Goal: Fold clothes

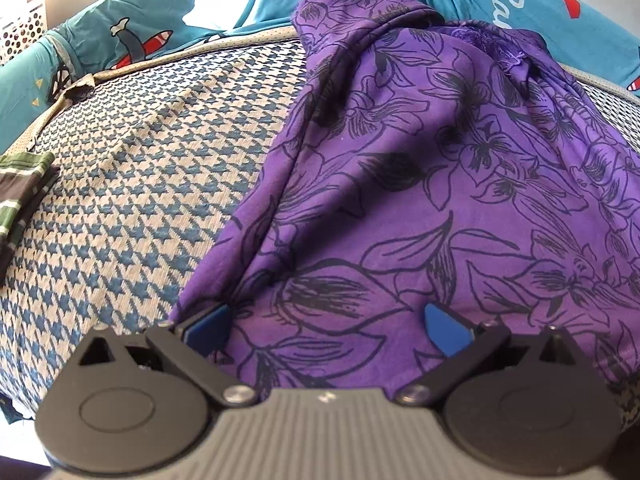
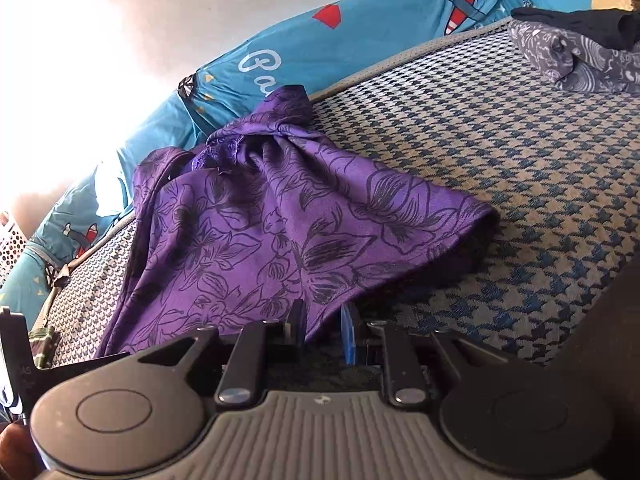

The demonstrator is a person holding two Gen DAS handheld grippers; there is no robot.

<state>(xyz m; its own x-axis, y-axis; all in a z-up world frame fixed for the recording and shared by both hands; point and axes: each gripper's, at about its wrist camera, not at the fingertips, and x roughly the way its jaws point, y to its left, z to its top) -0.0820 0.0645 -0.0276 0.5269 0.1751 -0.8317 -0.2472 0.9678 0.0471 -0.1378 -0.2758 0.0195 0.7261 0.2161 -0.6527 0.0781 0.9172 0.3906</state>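
The left gripper point(image 1: 326, 320) is seen with its blue pads point(image 1: 442, 328) set wide apart, laid over the near hem of the purple garment point(image 1: 400, 184); the cloth is spread between and under the fingers, and no pinch on it is shown; the left pad is tucked just under the garment's edge, though whether it is pressed there cannot be told. The right gripper point(image 2: 324, 330) is seen with its jaws drawn nearly together; a fold of the purple garment's near edge is caught between the dark finger and the blue pad point(image 2: 349, 336), and the cloth is lifted in a tent from that grip, its right corner held clear of the surface with a shadow beneath.

The purple garment, printed with dark outlined flowers, is laid across a houndstooth mat point(image 1: 132, 200) in blue and beige; its far end is bunched and twisted against the teal bedsheet point(image 1: 152, 20) that is printed with aeroplanes and white lettering. A green striped cloth point(image 1: 24, 188) is laid at the mat's left edge, apart from the garment; a grey patterned bundle point(image 2: 576, 64) with a black item point(image 2: 580, 26) on top is set at the mat's far right corner; a white perforated basket point(image 1: 24, 24) is seen beyond the sheet at the far left.
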